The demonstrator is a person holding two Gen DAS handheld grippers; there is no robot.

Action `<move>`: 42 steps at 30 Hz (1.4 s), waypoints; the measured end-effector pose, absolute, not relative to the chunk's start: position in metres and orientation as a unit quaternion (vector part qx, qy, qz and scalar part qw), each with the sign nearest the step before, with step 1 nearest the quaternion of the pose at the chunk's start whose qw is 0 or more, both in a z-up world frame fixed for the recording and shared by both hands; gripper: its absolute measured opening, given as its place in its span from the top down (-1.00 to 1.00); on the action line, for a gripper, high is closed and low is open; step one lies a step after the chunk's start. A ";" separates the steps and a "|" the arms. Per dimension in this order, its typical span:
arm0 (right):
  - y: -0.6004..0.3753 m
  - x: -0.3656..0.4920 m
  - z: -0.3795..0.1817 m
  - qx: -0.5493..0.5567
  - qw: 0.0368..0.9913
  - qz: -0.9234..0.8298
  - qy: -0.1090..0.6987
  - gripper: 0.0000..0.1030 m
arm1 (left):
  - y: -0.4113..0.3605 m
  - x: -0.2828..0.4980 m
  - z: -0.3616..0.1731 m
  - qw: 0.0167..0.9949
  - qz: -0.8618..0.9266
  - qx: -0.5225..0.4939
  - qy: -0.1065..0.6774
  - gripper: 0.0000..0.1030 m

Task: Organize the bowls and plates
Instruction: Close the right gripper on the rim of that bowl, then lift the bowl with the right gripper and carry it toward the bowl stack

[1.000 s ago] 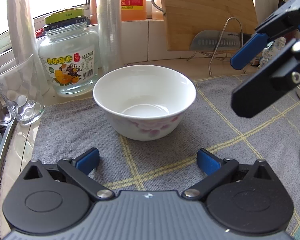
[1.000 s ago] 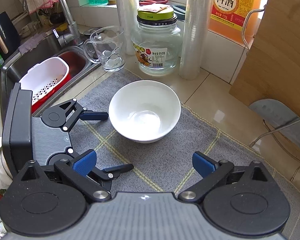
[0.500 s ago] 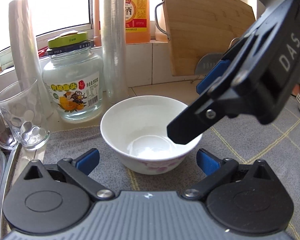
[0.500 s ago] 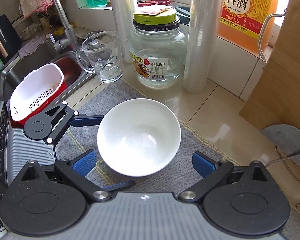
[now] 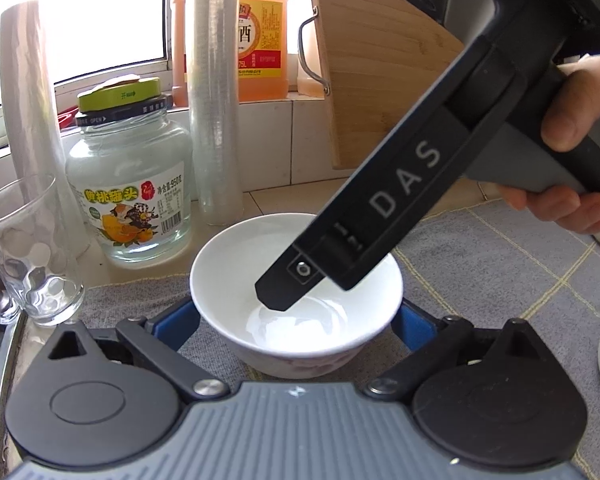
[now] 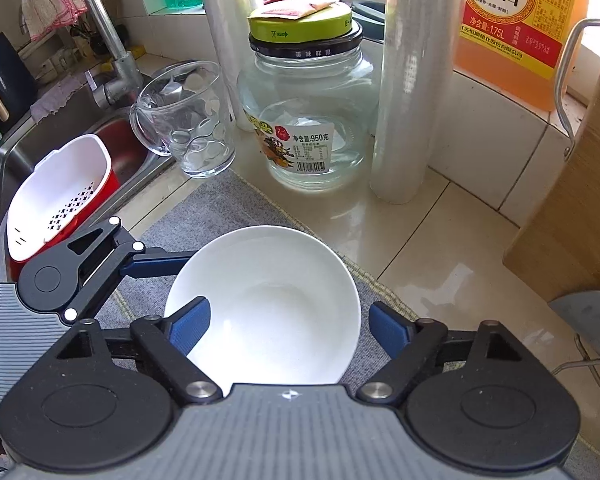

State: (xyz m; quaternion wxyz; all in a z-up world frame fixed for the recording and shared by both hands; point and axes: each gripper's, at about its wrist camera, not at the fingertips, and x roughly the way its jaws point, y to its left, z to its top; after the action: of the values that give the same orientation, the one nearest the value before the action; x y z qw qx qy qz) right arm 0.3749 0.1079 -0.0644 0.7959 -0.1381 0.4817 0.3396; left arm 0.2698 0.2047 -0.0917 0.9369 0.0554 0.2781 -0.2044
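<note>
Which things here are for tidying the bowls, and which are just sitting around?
For the job:
white bowl
left hand-held gripper, a finger on each side of the bowl
right hand-held gripper, one finger inside the bowl, jaws just closing

Just sitting around:
glass jar
glass mug
cooking wine bottle
wooden cutting board

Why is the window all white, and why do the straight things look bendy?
Left wrist view: bright daylight washes out the window, and the bowl bottom shines with glare. Right wrist view: the fisheye lens curves the rolls and tap near the edges, and the wet counter reflects light.
</note>
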 end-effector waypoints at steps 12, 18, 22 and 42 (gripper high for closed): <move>0.110 0.379 -0.067 -0.133 0.793 0.342 0.486 -0.55 | 0.205 0.271 -0.094 0.937 -0.209 0.054 0.274 -0.92; 0.108 0.379 -0.066 -0.124 0.793 0.341 0.490 -0.55 | 0.204 0.270 -0.093 0.936 -0.208 0.057 0.278 -0.92; 0.107 0.376 -0.062 -0.117 0.793 0.341 0.492 -0.55 | 0.203 0.267 -0.090 0.934 -0.211 0.060 0.281 -0.92; 0.068 0.317 -0.027 -0.063 0.793 0.342 0.500 -0.55 | 0.180 0.211 -0.049 0.920 -0.253 0.098 0.283 -0.92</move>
State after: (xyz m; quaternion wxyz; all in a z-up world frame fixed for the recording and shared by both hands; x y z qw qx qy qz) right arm 0.3170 0.0680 -0.0271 0.7932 -0.0626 0.4998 0.3422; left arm 0.2111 0.1802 -0.0488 0.9198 0.0984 0.2833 -0.2529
